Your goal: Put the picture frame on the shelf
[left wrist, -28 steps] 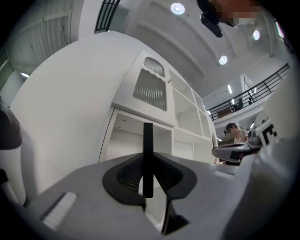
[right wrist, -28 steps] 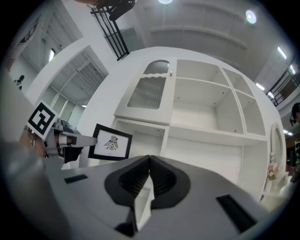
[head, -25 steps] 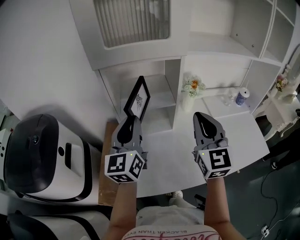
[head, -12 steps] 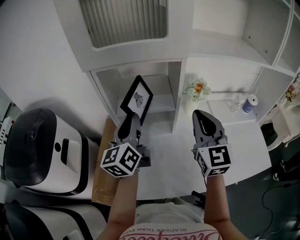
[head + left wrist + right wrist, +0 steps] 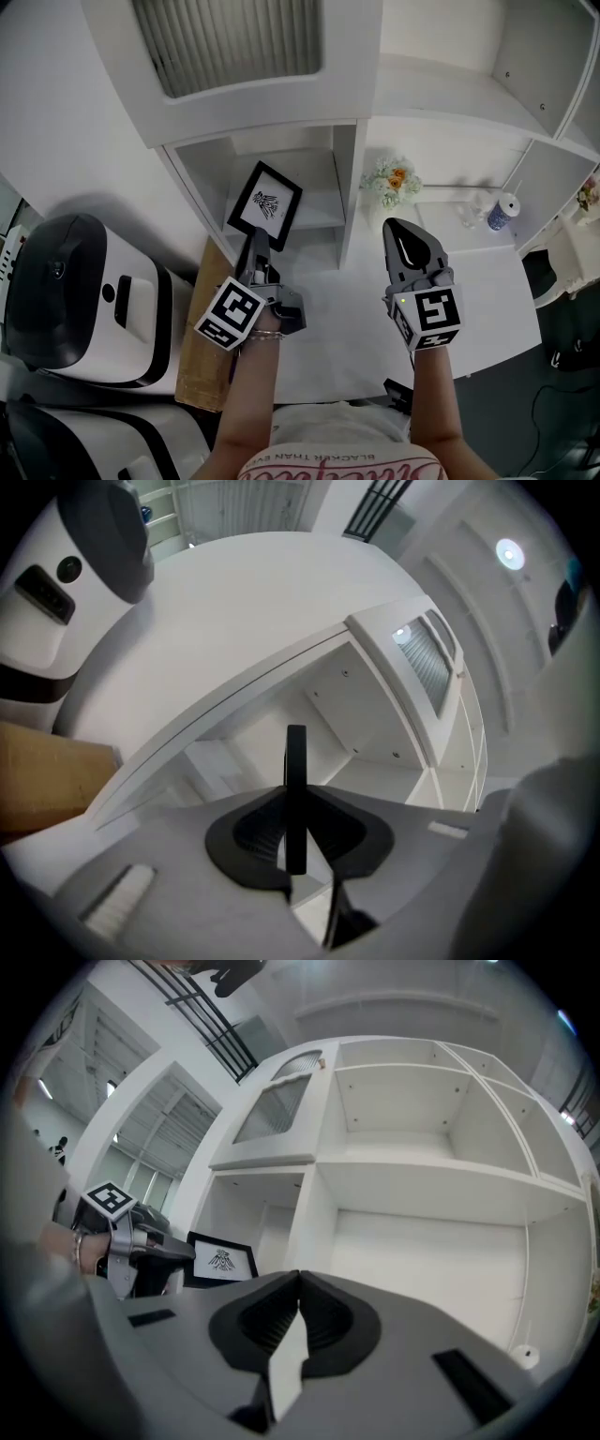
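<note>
The picture frame is black with a white print, and it hangs tilted in front of the shelf unit's lower left compartment. My left gripper is shut on its lower edge. The left gripper view shows the frame edge-on, clamped between the two jaws of the left gripper. My right gripper hovers over the white desk to the right, shut with nothing in it. From the right gripper I see the frame and the left gripper at the left, in front of the open compartment.
A small vase of flowers and a blue-and-white cup stand on the white desk under the shelf's right part. A large white-and-black machine sits at left beside a brown board.
The left gripper has rolled and shifted slightly left, so the frame now shows its print face and sits nearer the lower left compartment. The right gripper has stayed put.
</note>
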The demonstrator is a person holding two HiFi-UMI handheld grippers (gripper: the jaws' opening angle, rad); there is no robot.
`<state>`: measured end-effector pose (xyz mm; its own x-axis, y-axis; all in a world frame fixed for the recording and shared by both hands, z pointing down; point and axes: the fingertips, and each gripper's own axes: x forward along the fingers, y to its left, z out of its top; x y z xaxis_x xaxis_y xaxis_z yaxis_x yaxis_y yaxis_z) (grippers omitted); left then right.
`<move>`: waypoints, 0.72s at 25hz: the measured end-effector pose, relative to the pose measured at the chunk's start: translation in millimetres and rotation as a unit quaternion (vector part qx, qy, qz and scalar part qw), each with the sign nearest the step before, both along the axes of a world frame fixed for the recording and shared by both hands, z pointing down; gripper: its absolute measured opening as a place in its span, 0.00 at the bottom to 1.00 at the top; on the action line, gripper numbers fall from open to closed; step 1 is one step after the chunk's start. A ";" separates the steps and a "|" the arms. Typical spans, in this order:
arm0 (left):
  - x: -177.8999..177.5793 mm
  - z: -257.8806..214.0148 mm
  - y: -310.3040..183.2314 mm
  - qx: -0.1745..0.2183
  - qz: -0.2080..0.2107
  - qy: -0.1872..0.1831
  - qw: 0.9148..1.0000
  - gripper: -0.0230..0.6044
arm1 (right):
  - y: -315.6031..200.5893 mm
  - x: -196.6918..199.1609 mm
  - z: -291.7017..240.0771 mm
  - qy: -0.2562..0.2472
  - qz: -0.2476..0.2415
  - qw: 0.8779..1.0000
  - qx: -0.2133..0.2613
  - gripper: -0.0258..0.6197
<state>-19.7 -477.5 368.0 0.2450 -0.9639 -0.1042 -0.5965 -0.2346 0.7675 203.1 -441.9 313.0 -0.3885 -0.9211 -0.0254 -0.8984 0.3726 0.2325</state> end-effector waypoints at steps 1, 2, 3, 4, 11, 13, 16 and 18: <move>-0.2 1.6 -1.4 -0.004 -0.001 0.021 1.000 0.14 | -1.8 1.1 0.9 0.000 -0.001 1.000 -0.001 0.05; -0.5 4.1 -2.9 -0.010 -0.003 0.042 0.999 0.14 | -3.8 2.0 1.7 0.000 -0.002 1.000 -0.002 0.05; -0.5 7.3 -4.2 -0.017 -0.003 0.063 0.998 0.14 | -5.7 2.7 2.5 -0.001 -0.003 1.000 -0.002 0.05; -0.2 10.7 -5.2 -0.024 -0.004 0.081 0.996 0.14 | -7.6 2.9 3.1 -0.003 -0.004 1.000 -0.003 0.05; 1.3 27.5 -7.1 -0.064 -0.008 0.178 0.982 0.14 | -15.5 -3.8 -0.1 -0.018 -0.018 1.000 -0.002 0.05; 1.0 32.0 -6.6 -0.074 -0.009 0.200 0.977 0.15 | -17.3 -6.6 -0.1 -0.022 -0.022 1.000 -0.002 0.05; 1.3 37.0 -5.6 -0.088 -0.009 0.226 0.970 0.15 | -18.5 -10.4 0.7 -0.022 -0.026 0.999 -0.003 0.05; 2.3 40.7 -5.2 -0.098 -0.009 0.243 0.965 0.15 | -18.3 -11.2 1.3 -0.022 -0.027 0.999 -0.004 0.05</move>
<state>-17.3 -482.7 408.7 0.1965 -0.9803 -0.0190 -0.1567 -0.0506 0.9863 191.9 -460.2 314.4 -0.4358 -0.8993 -0.0359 -0.8866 0.4220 0.1893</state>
